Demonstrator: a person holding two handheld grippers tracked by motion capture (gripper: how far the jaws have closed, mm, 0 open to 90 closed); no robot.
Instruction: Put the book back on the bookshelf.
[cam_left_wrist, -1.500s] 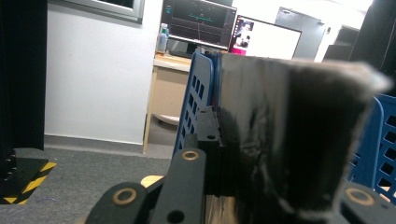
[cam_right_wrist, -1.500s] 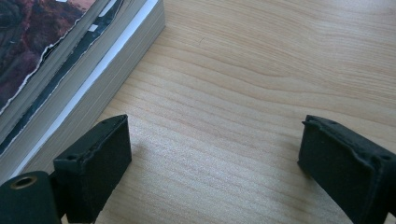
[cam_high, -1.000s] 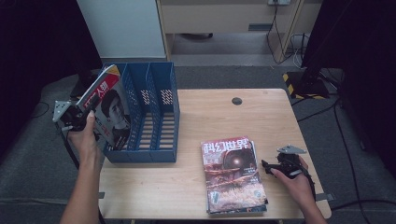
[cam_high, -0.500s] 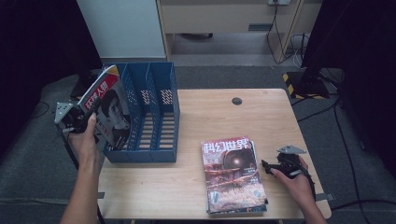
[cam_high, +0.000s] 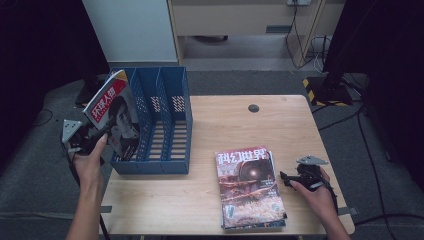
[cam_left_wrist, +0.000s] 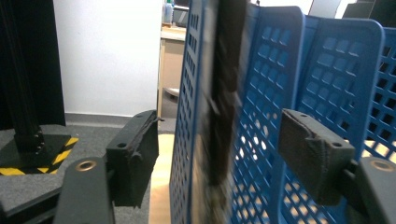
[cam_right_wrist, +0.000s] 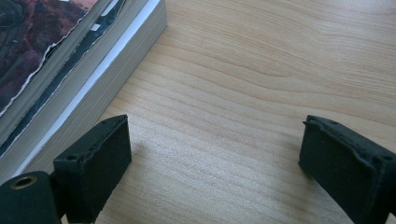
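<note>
Your left claw (cam_high: 92, 138) sits off the counter's (cam_high: 200, 205) left edge, at the lower corner of the magazine (cam_high: 112, 117) that stands tilted in the leftmost slot of the blue file holder (cam_high: 165, 125). In the left gripper view the pads stand wide apart with the magazine's (cam_left_wrist: 219, 93) blurred edge and the holder's (cam_left_wrist: 327, 84) mesh wall between them, touching neither, so it holds nothing. The risk, as I judge it: the magazine leans outward over the holder's low front, and with the pads slack it could slide or tip out toward the floor; closing now could also pinch the wall along with the pages. Further right, the stack of magazines (cam_high: 250, 187) lies flat near the counter's front edge. Your right claw (cam_high: 292, 179) rests just beside its right edge, wide open and empty; in the right gripper view the stack (cam_right_wrist: 70, 79) lies just outside one pad, not between them.
</note>
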